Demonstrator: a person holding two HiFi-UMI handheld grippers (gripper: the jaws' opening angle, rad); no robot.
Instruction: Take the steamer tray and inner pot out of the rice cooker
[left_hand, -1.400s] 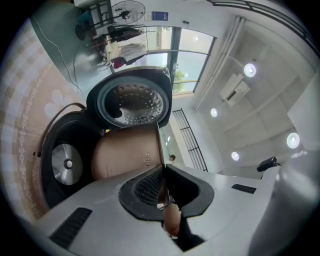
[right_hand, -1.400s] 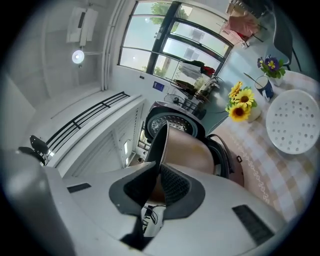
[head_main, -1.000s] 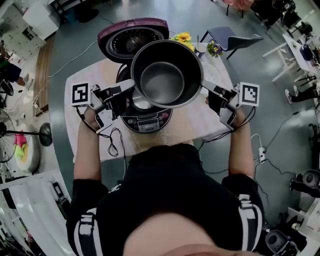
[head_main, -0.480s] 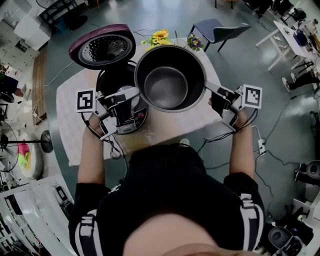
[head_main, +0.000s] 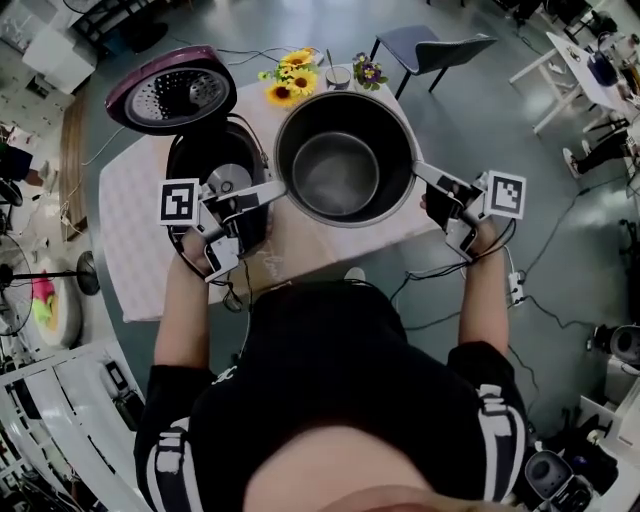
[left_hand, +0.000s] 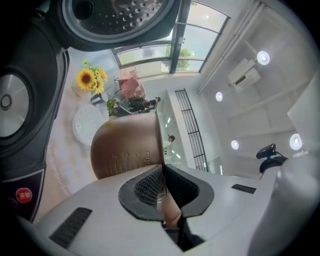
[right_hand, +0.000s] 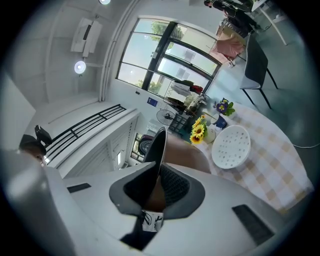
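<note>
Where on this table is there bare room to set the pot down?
The table is bare left of the rice cooker, and along the near edge in front of the lifted pot. The far side is crowded: flowers, a cup, the steamer tray.

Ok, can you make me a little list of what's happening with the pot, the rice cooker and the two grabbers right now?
pot: dark round metal inner pot, empty, out of the cooker, held over the table
left gripper: shut on the pot's rim, left side
right gripper: shut on the rim, opposite side
rice cooker: black, purple lid open, left of the pot
steamer tray: white, round, full of holes, lying on the checked tablecloth
flowers: yellow sunflowers at the table's far edge
</note>
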